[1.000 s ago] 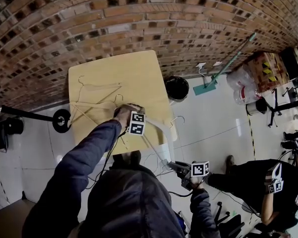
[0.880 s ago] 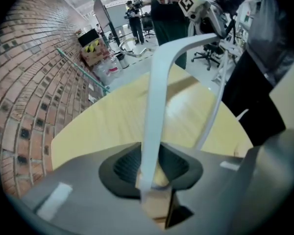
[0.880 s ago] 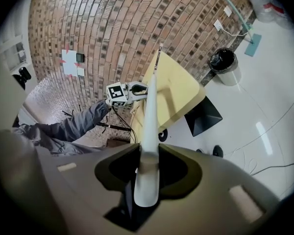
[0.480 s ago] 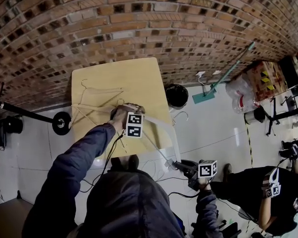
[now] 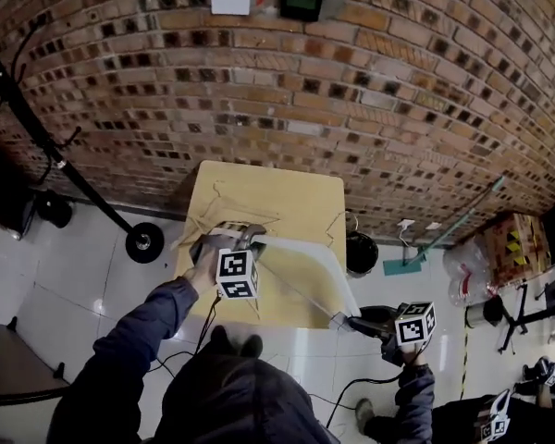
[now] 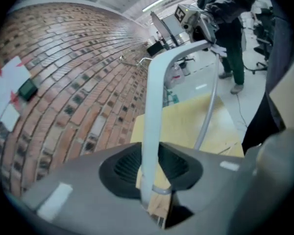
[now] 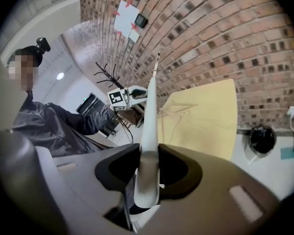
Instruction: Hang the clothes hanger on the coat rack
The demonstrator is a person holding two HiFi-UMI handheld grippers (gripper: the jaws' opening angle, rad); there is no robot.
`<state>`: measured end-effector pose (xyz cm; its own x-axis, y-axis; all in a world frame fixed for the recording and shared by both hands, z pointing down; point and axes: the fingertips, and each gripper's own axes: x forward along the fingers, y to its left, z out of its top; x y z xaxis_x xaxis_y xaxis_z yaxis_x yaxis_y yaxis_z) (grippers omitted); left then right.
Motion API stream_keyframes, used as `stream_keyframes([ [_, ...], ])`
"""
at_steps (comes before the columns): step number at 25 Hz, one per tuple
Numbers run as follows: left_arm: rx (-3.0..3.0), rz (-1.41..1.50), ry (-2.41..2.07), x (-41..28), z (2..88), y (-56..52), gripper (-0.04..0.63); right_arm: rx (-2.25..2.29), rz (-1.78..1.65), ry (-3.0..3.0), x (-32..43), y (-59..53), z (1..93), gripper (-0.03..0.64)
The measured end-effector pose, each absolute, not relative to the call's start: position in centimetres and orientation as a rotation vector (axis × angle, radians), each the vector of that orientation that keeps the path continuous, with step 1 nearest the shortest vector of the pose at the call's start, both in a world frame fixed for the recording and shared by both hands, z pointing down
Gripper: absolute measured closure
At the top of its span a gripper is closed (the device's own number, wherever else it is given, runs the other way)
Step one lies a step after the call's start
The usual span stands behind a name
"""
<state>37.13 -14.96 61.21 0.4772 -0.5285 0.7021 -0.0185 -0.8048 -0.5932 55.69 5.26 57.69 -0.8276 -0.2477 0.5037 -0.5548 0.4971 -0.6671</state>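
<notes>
Brick wall (image 5: 370,91) | table (image 5: 296,192): spare hangers (image 5: 224,213) | bin (image 5: 361,253) beside | coat rack (image 5: 46,146) left

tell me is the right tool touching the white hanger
Touching. The right gripper view shows the right tool with its jaws closed on one end of the white hanger, and no gap on either side.

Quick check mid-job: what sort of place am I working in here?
Probably an indoor lab or workshop space: a red brick wall, a glossy white tiled floor, a plain light wooden table and a black metal coat rack on the left.
</notes>
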Motion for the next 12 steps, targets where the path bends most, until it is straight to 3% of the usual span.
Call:
stream_keyframes([
  [12, -2.039, -1.450, 1.127, 10.7, 52.6, -12.6, 0.486, 0.051, 0.838, -2.439, 36.9, -4.0, 51.2, 0.489],
])
